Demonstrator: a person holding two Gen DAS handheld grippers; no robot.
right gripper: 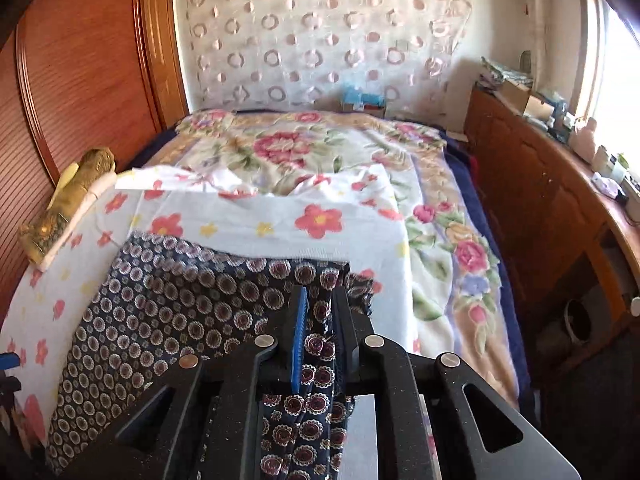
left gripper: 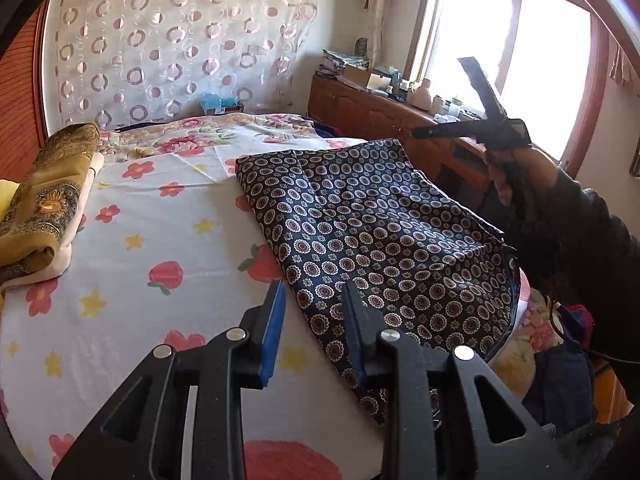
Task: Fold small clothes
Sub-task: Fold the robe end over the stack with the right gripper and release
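My left gripper (left gripper: 314, 320) hovers low with its jaws partly apart and empty, one finger over the near corner of the dark patterned garment (left gripper: 380, 236) lying folded on the flowered sheet (left gripper: 160, 240) of the bed. My right gripper (right gripper: 320, 320) has narrow jaws with a fold of that garment between them. Farther off, a folded yellow cloth (left gripper: 44, 208) sits by the wooden headboard (right gripper: 80, 80).

Both cameras ride low over the bed (left gripper: 168, 240), angled down along their grippers toward the circle-patterned curtain (left gripper: 180, 40). The left wrist view sits close beside the dark patterned cloth (left gripper: 380, 232); the right wrist view looks across it. Both show cloth, curtain and the wooden cabinet (right gripper: 532, 200).
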